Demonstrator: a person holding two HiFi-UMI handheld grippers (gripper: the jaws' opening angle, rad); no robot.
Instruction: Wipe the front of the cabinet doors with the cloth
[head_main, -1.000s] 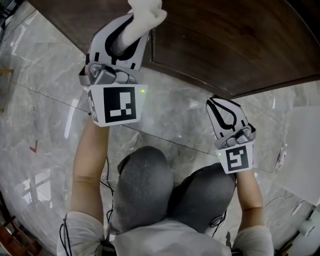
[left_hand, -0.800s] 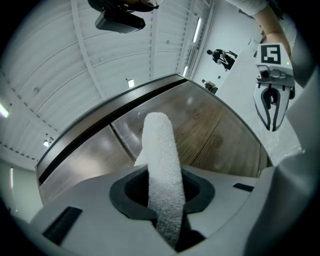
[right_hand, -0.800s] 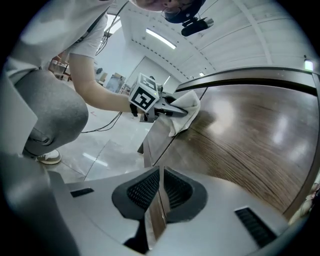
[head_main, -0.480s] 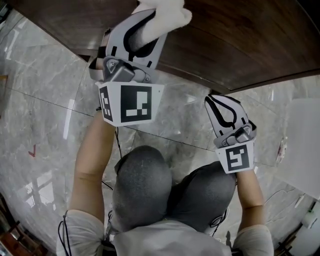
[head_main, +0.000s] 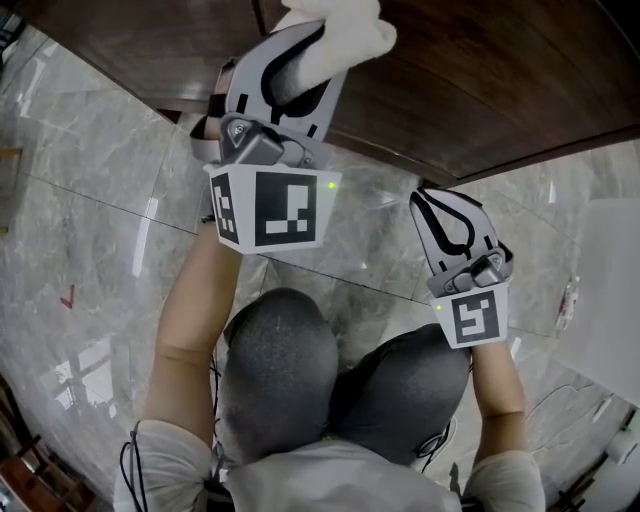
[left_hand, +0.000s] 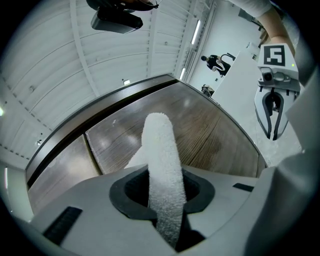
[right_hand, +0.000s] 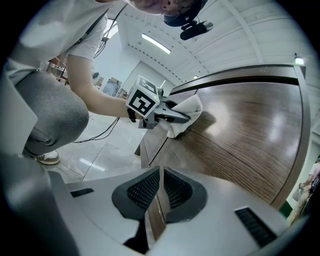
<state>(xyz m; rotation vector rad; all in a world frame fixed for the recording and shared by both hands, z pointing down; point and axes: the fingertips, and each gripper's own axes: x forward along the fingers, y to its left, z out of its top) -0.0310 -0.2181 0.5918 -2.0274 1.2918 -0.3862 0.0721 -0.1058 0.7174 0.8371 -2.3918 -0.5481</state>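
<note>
One cloth (left_hand: 160, 150) tight in left claw (left_hand: 163, 196) against wooden cabinet door (head_main: 470, 80), right claw (right_hand: 159, 192) closed, marble floor (head_main: 90, 160) below.

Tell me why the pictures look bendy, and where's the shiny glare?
Left gripper view: the fisheye lens curves the edges of the cabinet door, with black corners; the cloth looks sharp. Right gripper view: same curving, soft glare on that door. Head view: bright streaks shine on the marble floor.

black cable (right_hand: 96, 133) lies on grey marble floor (head_main: 90, 150).
</note>
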